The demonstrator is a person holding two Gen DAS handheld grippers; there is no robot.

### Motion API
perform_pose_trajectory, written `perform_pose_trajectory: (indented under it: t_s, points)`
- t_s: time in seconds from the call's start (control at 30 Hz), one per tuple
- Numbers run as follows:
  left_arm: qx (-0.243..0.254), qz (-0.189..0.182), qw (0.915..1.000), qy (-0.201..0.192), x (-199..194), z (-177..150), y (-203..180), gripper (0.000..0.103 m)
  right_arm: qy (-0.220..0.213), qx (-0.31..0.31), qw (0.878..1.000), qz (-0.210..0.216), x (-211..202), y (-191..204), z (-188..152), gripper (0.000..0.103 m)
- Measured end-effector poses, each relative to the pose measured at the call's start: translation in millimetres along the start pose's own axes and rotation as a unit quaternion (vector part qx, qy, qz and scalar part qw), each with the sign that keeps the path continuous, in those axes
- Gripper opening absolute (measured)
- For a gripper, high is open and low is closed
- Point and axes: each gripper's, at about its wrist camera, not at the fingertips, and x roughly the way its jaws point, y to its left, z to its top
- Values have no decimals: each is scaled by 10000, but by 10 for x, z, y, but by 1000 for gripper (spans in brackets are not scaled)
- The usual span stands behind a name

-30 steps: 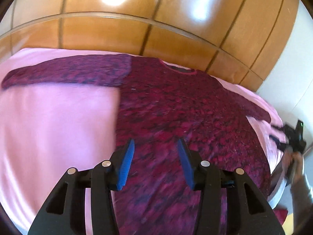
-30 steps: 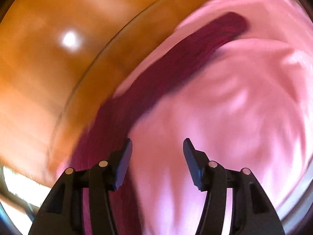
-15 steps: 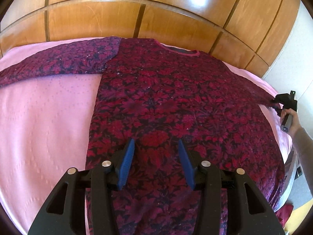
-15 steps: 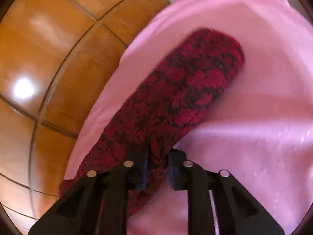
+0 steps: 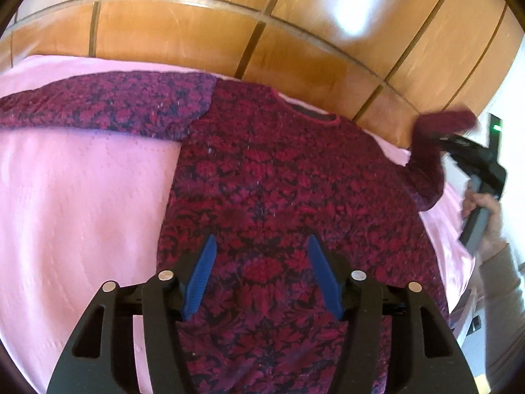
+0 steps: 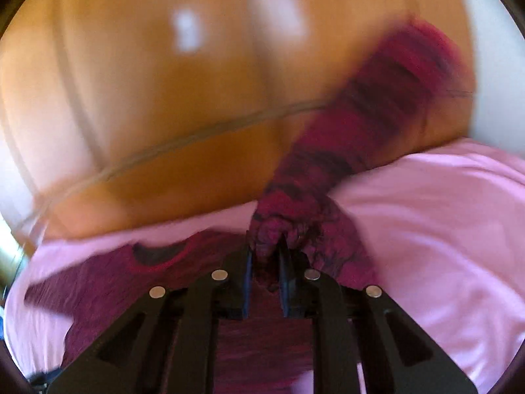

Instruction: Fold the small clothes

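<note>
Pink bedspread (image 5: 82, 197), glossy wooden wall panels (image 5: 197, 32)

Sweater (image 5: 279, 180): nubbly knit cloth, matt. Bedspread (image 5: 82, 197): smooth pink cloth, faint sheen; headboard (image 5: 183, 32) behind: glossy varnished wood. Left hand-held gripper (image 5: 259, 275): matt black plastic, ribbed blue pads, shiny metal pins.

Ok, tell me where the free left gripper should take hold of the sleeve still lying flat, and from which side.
Judging from the pose, grip the flat sleeve near its cuff end, coming from above at the far left. It lies stretched straight out from the sweater on the pink bedspread, so the end lifts and folds over easily. The left gripper is open above the body.
</note>
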Motion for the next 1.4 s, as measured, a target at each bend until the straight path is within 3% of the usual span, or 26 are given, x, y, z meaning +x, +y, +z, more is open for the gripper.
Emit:
perform_pose_trajectory:
  t_s: [0.17, 0.3, 0.37, 0.4, 0.47, 0.67, 0.83, 0.93, 0.97, 1.0, 1.1, 1.23, 1.4]
  points:
    - [-113, -206, 9997, -31, -2, 160, 12, 50, 785, -640, 9933, 564, 490, 959, -444, 12]
    - [-333, -377, 9987, -90, 31, 351, 46, 50, 1147, -1295, 9818, 779, 675, 1526, -796, 12]
    - [-507, -438, 9977, -53, 93, 447, 89, 50, 1197, -1473, 9775, 918, 664, 1666, -891, 24]
    - [-612, -492, 9969, 2, 157, 513, 122, 50, 1210, -1479, 9765, 994, 646, 1687, -920, 39]
    - [-759, -502, 9958, 39, 241, 596, 170, 50, 1170, -1463, 9754, 1158, 539, 1603, -920, 48]
    - [-1228, -623, 9903, 202, 575, 923, 270, 51, 989, -1036, 9796, 1409, -70, 1118, -860, 57]
    - [-1539, -454, 9861, 439, 943, 1133, 365, 52, 728, -254, 9917, 1032, -525, 390, -724, 57]
    - [-1550, -279, 9860, 546, 1090, 1203, 349, 19, 603, 154, 9954, 729, -607, 35, -674, 57]
    - [-1464, -229, 9877, 493, 1104, 1229, 327, 11, 567, 308, 9957, 662, -601, -66, -651, 57]
    - [-1433, -143, 9888, 390, 1081, 1254, 323, 9, 543, 429, 9956, 638, -582, -130, -627, 55]
    - [-1363, -59, 9906, 29, 871, 1281, 344, 9, 492, 550, 9951, 661, -499, -154, -560, 52]
    - [-1196, 208, 9924, -206, 679, 1270, 393, 9, 748, 297, 9950, 591, -112, 75, -573, 46]
    - [-1075, 796, 9910, -31, 872, 1169, 520, 9, 1143, -408, 9922, -278, 426, 337, -808, 41]
